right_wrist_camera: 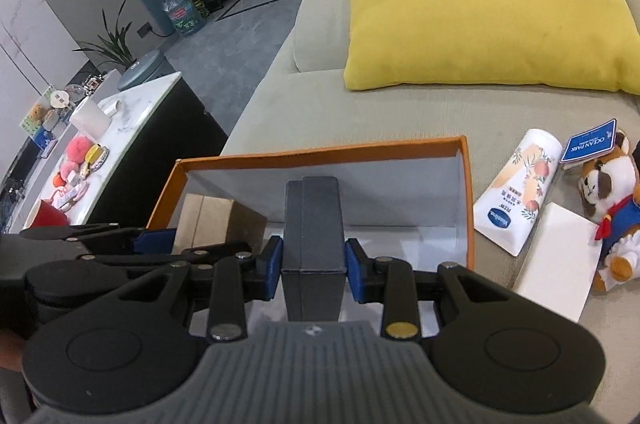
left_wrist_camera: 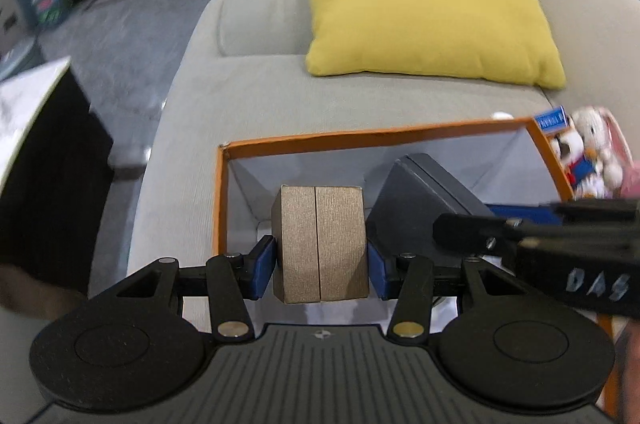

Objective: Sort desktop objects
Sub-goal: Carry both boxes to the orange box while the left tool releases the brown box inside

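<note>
My left gripper (left_wrist_camera: 320,264) is shut on a tan cardboard box (left_wrist_camera: 320,244) and holds it over the open orange-rimmed storage box (left_wrist_camera: 360,138) on the sofa. My right gripper (right_wrist_camera: 312,264) is shut on a dark grey box (right_wrist_camera: 314,224) inside the same storage box (right_wrist_camera: 320,154). The grey box shows to the right of the tan one in the left wrist view (left_wrist_camera: 420,200). The tan box shows at the left in the right wrist view (right_wrist_camera: 220,220). The right gripper's arm crosses the left wrist view at the right.
A yellow cushion (right_wrist_camera: 480,4) lies behind on the grey sofa (right_wrist_camera: 320,96). Right of the storage box lie a white lotion tube (right_wrist_camera: 516,192), a white card (right_wrist_camera: 556,264) and a plush toy (right_wrist_camera: 612,208) with a blue tag. A cluttered marble side table (right_wrist_camera: 132,120) stands to the left.
</note>
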A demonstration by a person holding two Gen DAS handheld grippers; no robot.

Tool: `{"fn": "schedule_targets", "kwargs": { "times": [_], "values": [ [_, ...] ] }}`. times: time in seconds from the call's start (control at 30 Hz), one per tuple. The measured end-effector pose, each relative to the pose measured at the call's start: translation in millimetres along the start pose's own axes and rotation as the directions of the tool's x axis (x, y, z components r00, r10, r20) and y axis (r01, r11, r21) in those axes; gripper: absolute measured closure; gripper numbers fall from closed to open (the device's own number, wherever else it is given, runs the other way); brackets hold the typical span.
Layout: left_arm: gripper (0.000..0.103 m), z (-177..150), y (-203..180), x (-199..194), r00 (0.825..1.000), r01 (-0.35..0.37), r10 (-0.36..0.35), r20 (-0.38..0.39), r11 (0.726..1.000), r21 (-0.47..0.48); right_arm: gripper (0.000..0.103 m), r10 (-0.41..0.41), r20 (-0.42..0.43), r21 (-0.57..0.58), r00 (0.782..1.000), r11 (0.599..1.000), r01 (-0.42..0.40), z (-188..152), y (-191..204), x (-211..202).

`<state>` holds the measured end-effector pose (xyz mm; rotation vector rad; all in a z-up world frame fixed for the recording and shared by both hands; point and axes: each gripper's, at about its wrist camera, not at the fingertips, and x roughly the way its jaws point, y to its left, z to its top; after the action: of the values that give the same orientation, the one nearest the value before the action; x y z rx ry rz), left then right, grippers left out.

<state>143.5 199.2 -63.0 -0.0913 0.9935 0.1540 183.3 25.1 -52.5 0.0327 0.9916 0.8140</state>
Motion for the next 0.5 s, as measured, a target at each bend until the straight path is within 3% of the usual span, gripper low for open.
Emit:
{"fn": "schedule_targets", "kwargs": {
  "times": [0.13,0.3,0.5],
  "values": [
    [0.048,-7,-17,5,0.998,-0.059,0.057,0.022,0.991,0.119,0.068,0.019,0.013,0.006,1.0,1.0,-0.019,1,-3,-11],
    [0.049,-10,-32,13,0.998,-0.068,0.067,0.01,0.981,0.184,0.068,-0.031,0.025,-0.049,0.999,0.998,0.032,3,2,-14],
    [0.05,-10,-43,24,0.989,-0.133,0.144,-0.026,0.961,0.241,0.068,-0.053,0.016,-0.043,0.998,0.998,0.053,1,-4,-10]
  ]
}}
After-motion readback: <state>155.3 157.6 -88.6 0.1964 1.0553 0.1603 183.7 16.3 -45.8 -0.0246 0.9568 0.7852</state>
